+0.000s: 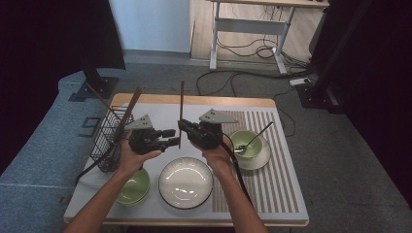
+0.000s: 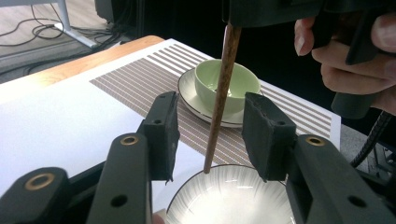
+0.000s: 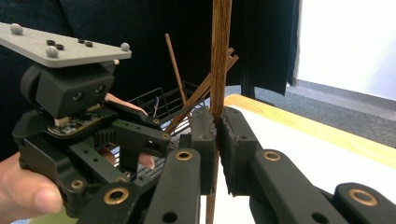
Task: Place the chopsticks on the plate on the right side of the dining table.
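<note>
Biggest thing here is the wooden-edged table with its white and brown-striped mat (image 1: 286, 194). On it, a black wire basket (image 1: 108, 138) sits at about 9 o'clock with a few wooden sticks leaning out of it, so I'd guess it's the utensil holder. A wide white ribbed bowl (image 1: 185, 182) sits at 6 o'clock, a light green bowl on a white saucer (image 1: 248, 145) with a metal spoon in it at 3 o'clock, and another green dish (image 1: 134, 187) at 7 o'clock.

Now the hands. The right gripper (image 1: 182, 128) is clenched on a single dark brown wooden chopstick (image 1: 181, 104), holding it upright over the middle of the table, tip hanging just above the white bowl's far rim. Upright probably makes it easy to hand over.

The left gripper (image 2: 210, 133) is released, jaws roughly half spread, one on each side of the chopstick's lower part, not touching it. Looks to me like it's lined up to take the stick.
</note>
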`<state>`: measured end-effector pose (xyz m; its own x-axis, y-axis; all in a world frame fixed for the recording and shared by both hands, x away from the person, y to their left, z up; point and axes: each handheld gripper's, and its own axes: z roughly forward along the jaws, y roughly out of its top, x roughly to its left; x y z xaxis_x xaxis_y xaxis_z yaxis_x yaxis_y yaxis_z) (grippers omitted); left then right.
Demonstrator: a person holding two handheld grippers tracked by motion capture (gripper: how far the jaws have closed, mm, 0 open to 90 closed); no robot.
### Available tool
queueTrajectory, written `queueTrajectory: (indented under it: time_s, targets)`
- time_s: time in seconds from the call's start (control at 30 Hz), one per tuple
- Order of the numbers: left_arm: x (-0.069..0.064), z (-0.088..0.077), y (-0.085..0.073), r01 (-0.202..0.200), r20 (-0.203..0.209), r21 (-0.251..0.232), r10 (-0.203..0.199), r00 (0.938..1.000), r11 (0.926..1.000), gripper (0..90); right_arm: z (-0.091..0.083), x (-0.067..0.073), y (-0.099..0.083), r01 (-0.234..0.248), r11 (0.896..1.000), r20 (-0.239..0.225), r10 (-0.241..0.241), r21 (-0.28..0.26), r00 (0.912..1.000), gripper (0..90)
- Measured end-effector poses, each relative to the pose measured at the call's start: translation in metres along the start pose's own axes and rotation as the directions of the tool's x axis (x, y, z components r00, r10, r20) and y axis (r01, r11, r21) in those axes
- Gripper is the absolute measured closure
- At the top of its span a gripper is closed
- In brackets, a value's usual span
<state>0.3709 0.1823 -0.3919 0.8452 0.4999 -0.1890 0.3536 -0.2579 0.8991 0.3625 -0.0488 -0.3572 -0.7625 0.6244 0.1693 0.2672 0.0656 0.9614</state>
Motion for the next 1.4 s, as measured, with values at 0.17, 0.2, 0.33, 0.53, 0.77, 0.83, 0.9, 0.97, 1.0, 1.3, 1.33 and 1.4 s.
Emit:
queueTrajectory:
  time_s: [0.17,0.2,0.33,0.53,0.77,0.83,0.9,0.97,1.0,1.3,1.33,1.4]
  targets:
    - [0.000,0.005,-0.002,0.001,0.012,0.027,-0.001,0.9999,0.9996,65.5,0.004,0.006,0.001,0.001,1.000,-0.017,-0.001,-0.004,0.9999,84.6]
    - [0.000,0.005,-0.002,0.001,0.012,0.027,-0.001,0.9999,0.9996,67.7,0.004,0.006,0.001,0.001,1.000,-0.017,-0.001,-0.004,0.9999,84.6]
    - [0.000,0.005,-0.003,0.004,0.027,0.041,-0.005,0.9996,0.9991,73.5,0.005,0.005,0.001,-0.020,1.000,-0.034,0.020,-0.008,0.9992,84.5]
    - [0.000,0.007,-0.004,0.008,0.042,0.066,-0.011,0.9990,0.9978,82.8,0.007,0.005,-0.002,-0.020,1.000,-0.032,0.020,-0.005,0.9993,84.1]
    - [0.000,0.008,-0.004,0.014,0.055,0.091,-0.019,0.9983,0.9958,86.0,0.007,0.001,-0.006,-0.037,0.999,-0.030,0.037,-0.007,0.9989,83.1]
    - [0.001,0.008,-0.005,0.017,0.058,0.104,-0.023,0.9980,0.9944,86.1,0.007,0.000,-0.007,-0.035,0.999,-0.027,0.035,-0.003,0.9990,82.1]
    - [0.001,0.007,-0.006,0.019,0.059,0.110,-0.026,0.9979,0.9938,86.1,0.007,-0.001,-0.008,-0.035,0.999,-0.024,0.035,-0.001,0.9991,81.3]
    - [0.002,0.007,-0.007,0.023,0.060,0.117,-0.030,0.9978,0.9928,86.2,0.007,-0.001,-0.009,-0.020,1.000,-0.008,0.020,0.008,0.9998,78.1]
    - [0.003,0.007,-0.008,0.027,0.062,0.121,-0.034,0.9975,0.9922,86.2,0.007,-0.001,-0.009,-0.020,1.000,-0.008,0.020,0.008,0.9998,78.1]
    - [0.006,0.007,-0.011,0.051,0.051,0.153,-0.059,0.9969,0.9869,86.2,-0.003,-0.002,-0.009,0.030,1.000,0.027,-0.030,0.010,0.9992,70.1]
    - [0.006,0.007,-0.011,0.053,0.049,0.156,-0.061,0.9969,0.9864,86.2,-0.005,-0.001,-0.008,0.037,0.999,0.026,-0.037,0.005,0.9990,70.0]
    - [0.007,0.008,-0.011,0.060,0.045,0.160,-0.068,0.9967,0.9853,86.2,-0.008,0.000,-0.006,0.043,0.999,0.023,-0.043,-0.008,0.9988,69.8]
